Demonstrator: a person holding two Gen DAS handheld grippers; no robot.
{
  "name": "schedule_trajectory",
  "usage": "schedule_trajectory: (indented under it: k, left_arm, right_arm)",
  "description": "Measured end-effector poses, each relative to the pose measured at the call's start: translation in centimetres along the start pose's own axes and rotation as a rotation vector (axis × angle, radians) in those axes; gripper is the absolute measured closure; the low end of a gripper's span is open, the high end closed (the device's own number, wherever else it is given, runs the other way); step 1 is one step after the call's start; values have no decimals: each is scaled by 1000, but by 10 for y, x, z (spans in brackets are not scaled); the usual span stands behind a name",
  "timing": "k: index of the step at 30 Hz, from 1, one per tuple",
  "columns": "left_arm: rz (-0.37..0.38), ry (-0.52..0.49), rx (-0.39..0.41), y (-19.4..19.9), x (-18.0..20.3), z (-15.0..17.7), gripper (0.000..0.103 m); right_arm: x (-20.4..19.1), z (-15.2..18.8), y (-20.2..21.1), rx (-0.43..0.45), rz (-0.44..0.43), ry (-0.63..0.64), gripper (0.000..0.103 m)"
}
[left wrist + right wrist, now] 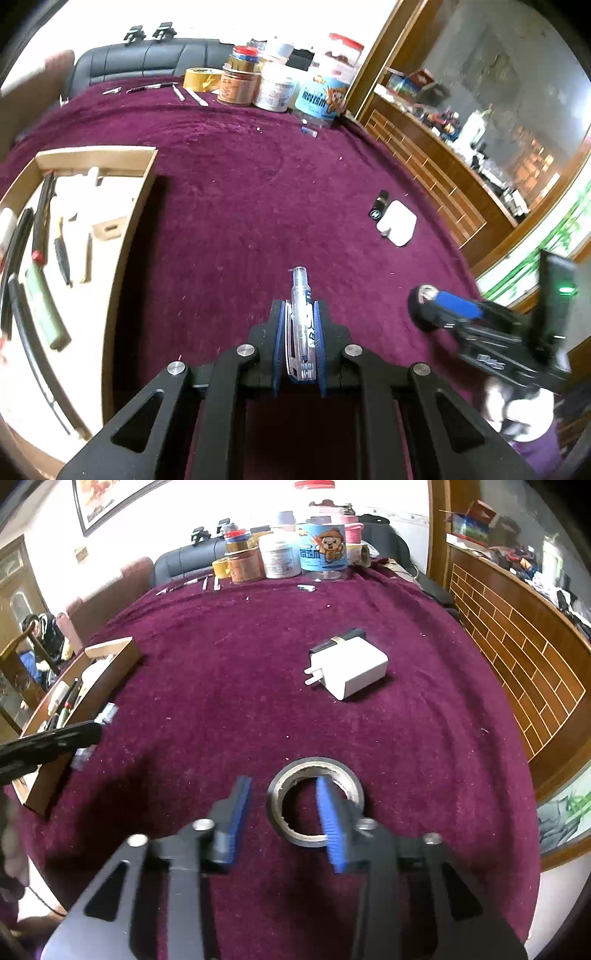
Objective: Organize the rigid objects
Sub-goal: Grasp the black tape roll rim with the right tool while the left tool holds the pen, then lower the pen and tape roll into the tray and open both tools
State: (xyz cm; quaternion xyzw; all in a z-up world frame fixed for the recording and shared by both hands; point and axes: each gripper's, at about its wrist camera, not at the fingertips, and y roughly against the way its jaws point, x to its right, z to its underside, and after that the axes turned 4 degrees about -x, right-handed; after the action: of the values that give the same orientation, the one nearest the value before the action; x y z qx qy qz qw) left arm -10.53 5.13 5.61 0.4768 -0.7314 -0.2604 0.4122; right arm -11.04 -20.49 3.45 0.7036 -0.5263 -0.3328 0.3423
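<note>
My left gripper (299, 314) is shut on a clear plastic pen (303, 325) and holds it above the purple cloth, right of the cardboard box (140, 192). My right gripper (282, 794) is open over a black tape roll (291, 782); its right finger sits inside the roll's hole and the left finger is outside its left wall. In the left wrist view the right gripper (439, 302) shows at the right. A white charger (351, 672) with a black block (345, 637) behind it lies mid-table.
The box holds pens, a green lighter (46, 306) and other tools. Jars, tape rolls and tubs (288, 554) stand at the far edge with loose pens (155, 87). A wooden cabinet (517, 657) borders the right. A person sits at far left (40, 631).
</note>
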Motion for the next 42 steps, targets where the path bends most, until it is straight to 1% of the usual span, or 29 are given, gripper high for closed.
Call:
schedule_trajectory:
  k: [3, 4, 5, 6, 7, 9, 12, 14, 17, 19, 21, 23, 24, 26, 28, 31, 33, 35, 37, 38, 40, 41, 42]
  left_arm:
    - [33, 42, 27, 22, -15, 9, 91]
    - [36, 59, 41, 32, -23, 13, 91]
    - [33, 73, 53, 41, -30, 16, 91]
    - [31, 85, 62, 47, -36, 19, 91]
    - [24, 107, 76, 57, -48, 22, 91]
    - [2, 131, 98, 70, -63, 26, 91]
    - [-36, 172, 142, 92, -89, 35, 91]
    - [-58, 195, 165, 103, -105, 40, 91]
    - [-116, 215, 184, 110, -123, 45, 91]
    - [-159, 238, 184, 108, -135, 47, 91]
    - [-179, 255, 175, 104, -144, 51, 91]
    - [-216, 269, 158, 98, -154, 54, 91]
    - [-226, 274, 150, 96, -158, 56, 91]
    - [-256, 288, 127, 90, -166, 59, 91]
    - [-272, 321, 108, 83, -176, 61, 90]
    - [-294, 316, 115, 82, -178, 60, 89]
    - [-262, 329, 119, 84, -179, 61, 88]
    - [-256, 326, 134, 93, -177, 64, 79]
    - [-267, 327, 151, 105, -176, 66, 60]
    - [-279, 332, 167, 113, -176, 67, 57]
    - [-322, 331, 209, 130, -175, 68, 47]
    - [-360, 327, 231, 137, -174, 69, 45]
    - [-398, 323, 250, 143, -174, 69, 40]
  right_arm:
    - [-5, -1, -15, -33, 48, 29, 63]
    - [-6, 0, -21, -53, 58, 36, 65]
    - [-7, 0, -22, -47, 72, 42, 80]
    - [-8, 0, -21, -41, 82, 48, 85]
    - [-8, 0, -20, -43, 74, 46, 94]
    - [-6, -1, -18, -39, 46, 29, 94]
    - [-9, -2, -11, -16, 40, 21, 94]
    - [-18, -3, -4, 2, 28, 25, 94]
    - [-41, -8, 11, 38, -6, 58, 94]
    - [-66, -14, 23, 62, -43, 101, 94]
    - [-93, -19, 32, 81, -80, 147, 94]
    - [-117, -25, 36, 85, -125, 183, 94]
    - [-135, -30, 38, 85, -163, 210, 94]
    - [-161, -35, 38, 85, -218, 241, 94]
    - [-191, -43, 33, 66, -280, 284, 94]
    - [-234, -50, 18, 16, -365, 327, 93]
    - [-260, -55, -1, -32, -402, 341, 93]
    - [-279, -57, -18, -80, -436, 335, 93]
    - [-292, -59, -35, -120, -448, 332, 93]
    - [-298, -58, -42, -137, -447, 332, 93]
    - [-305, -54, -53, -162, -430, 338, 93]
    - [-309, -51, -57, -171, -413, 344, 93]
    - [-312, -48, -61, -178, -387, 352, 93]
